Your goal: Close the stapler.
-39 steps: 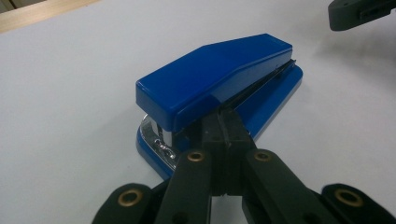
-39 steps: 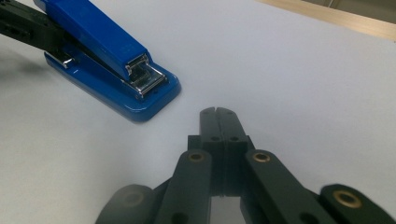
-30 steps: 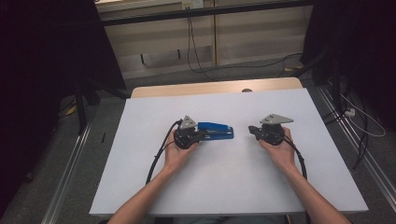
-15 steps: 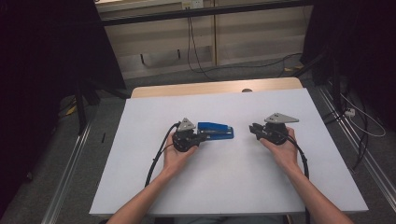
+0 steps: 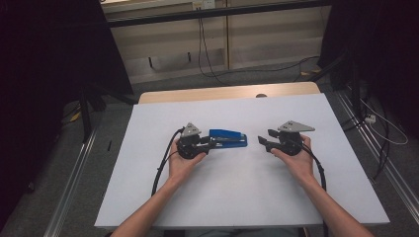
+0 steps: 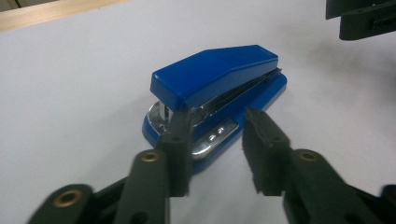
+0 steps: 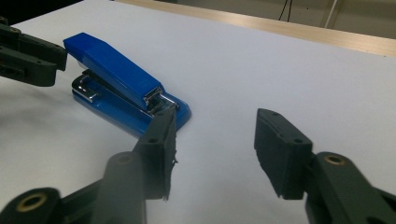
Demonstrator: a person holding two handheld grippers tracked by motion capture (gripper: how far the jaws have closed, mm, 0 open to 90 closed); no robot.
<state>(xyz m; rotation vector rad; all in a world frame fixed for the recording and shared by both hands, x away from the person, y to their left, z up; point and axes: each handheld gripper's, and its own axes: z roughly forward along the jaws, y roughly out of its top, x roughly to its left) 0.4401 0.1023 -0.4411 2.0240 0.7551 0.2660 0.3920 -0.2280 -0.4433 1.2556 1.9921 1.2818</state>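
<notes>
High view: stapler [image 5: 228, 138] between both tongs.

Both forearms reach forward, each hand gripping a claw from behind. The left claw [image 5: 213, 143] points right, jaws parted. The right claw [image 5: 265, 140] points left toward it, jaws spread wider, well apart.

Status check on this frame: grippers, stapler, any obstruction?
Left gripper open, jaws at the blue stapler's hinge end, not clamped. Right gripper open, holding nothing, apart from the stapler's front end. Stapler flat on the white table. Nothing between.
</notes>
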